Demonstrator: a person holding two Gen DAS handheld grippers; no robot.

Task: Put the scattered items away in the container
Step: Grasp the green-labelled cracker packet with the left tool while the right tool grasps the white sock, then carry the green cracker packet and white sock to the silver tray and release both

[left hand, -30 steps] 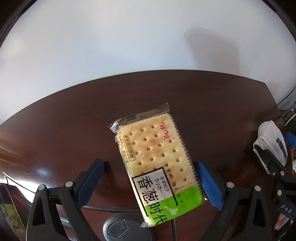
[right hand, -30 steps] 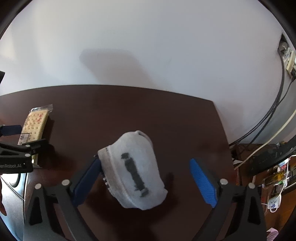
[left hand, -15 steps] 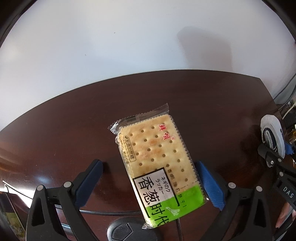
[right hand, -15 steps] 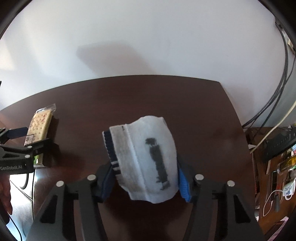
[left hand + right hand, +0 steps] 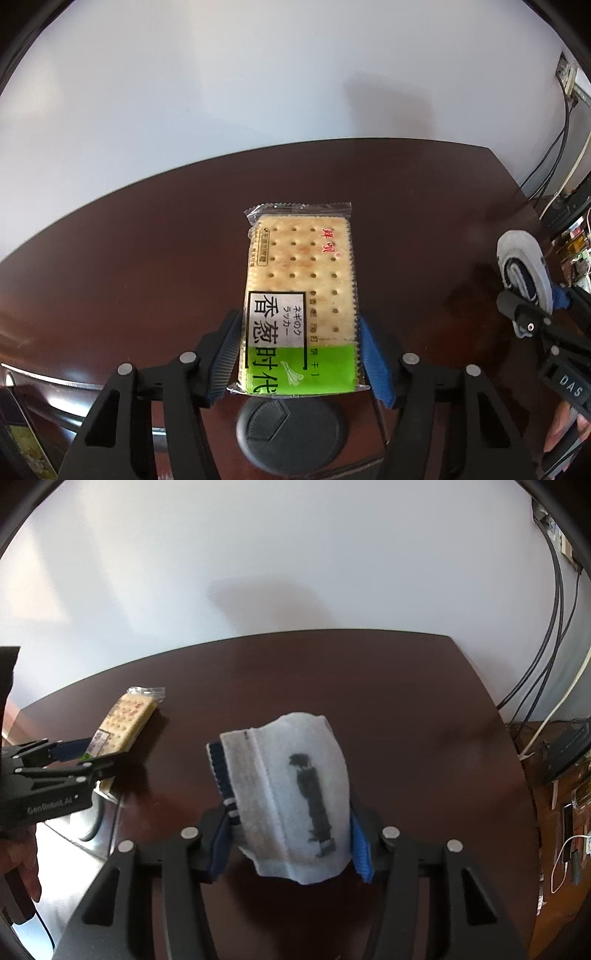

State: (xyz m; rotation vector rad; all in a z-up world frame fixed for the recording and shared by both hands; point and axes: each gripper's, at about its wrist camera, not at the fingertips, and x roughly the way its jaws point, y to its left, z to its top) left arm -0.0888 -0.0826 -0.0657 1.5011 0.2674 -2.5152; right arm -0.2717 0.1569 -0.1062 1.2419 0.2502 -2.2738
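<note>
Looking along my left tongs (image 5: 300, 354) first, I have them closed down on the clear-wrapped rectangular cracker packet with the green printed band (image 5: 300, 295), one blue-padded finger pressed to each long edge at its near, green end. The packet's long axis runs straight away from me, in line with the fingers, its crimped far seal pointing toward the back edge of the dark brown wooden table (image 5: 147, 258); whether it rests on the wood or is just off it I cannot tell. Off to the packet's right, near the table's right edge, my right tongs (image 5: 535, 295) show side-on with the white sock. No container shows in this view. Turning to the right wrist view, my right tongs (image 5: 291, 842) are drawn in on the white folded sock with the navy cuff and a dark figure printed on it (image 5: 291, 790), the pads biting its near end while the rest stands up and forward from the fingers, long axis again along the tongs and clear of the table (image 5: 406, 701). To the sock's left, the left tongs (image 5: 74, 753) hold the cracker packet (image 5: 125, 720) low over the wood. Here too I see no container, so I judge that both loads are gripped, and which way they must travel cannot be settled from either view.
</note>
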